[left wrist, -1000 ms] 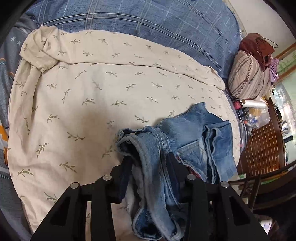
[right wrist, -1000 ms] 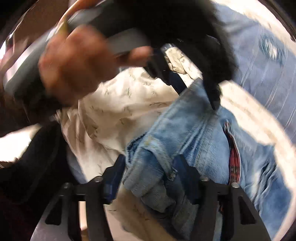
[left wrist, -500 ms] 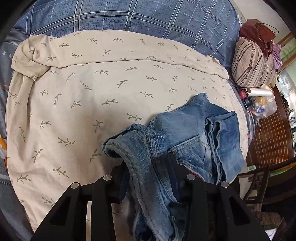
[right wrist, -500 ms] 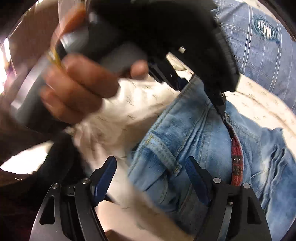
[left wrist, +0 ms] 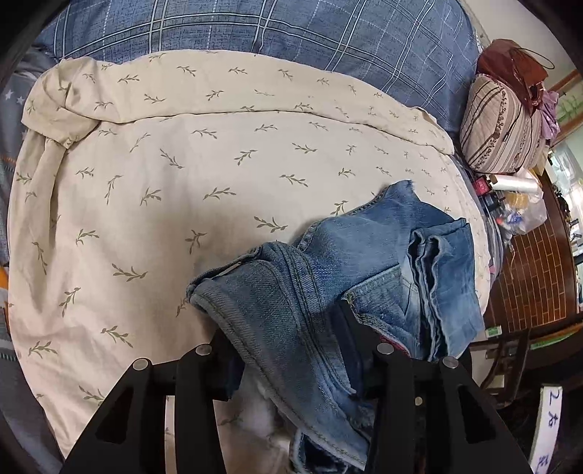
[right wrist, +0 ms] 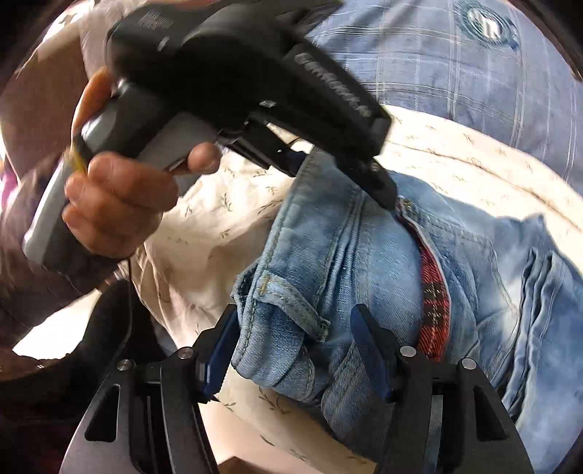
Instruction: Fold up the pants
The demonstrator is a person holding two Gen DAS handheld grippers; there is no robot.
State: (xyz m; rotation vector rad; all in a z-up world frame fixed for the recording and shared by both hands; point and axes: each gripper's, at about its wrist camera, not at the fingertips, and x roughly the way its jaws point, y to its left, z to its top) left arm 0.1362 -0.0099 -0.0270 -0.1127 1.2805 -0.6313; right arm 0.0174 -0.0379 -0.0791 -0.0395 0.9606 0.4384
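the left gripper [left wrist: 288,350] has its two black jaws partly apart and they are opening. a thick fold of the blue jeans [left wrist: 364,277] sits between them, and the cloth fills the gap from side to side. i cannot tell if the pads still press on it.

the right gripper [right wrist: 295,350] has jaws with blue pads. they are partly apart and are closing. the jeans' waist band and a belt loop lie between them. the left pad touches the edge of the cloth. the right pad lies against the denim too, but i cannot tell if it squeezes.

in the right wrist view the left gripper comes down from the top onto the jeans, with its tips on the waist edge. a hand [right wrist: 116,204] holds its grey handle.

the jeans are bunched in a heap on a cream sheet [left wrist: 182,182] with small leaf prints. a strip of red checked cloth [right wrist: 433,291] shows inside them. the legs lie folded to the right.

a blue checked blanket [left wrist: 291,32] lies behind the sheet. a striped pillow [left wrist: 499,127] sits far off to the right, near a brown bag [left wrist: 510,62].
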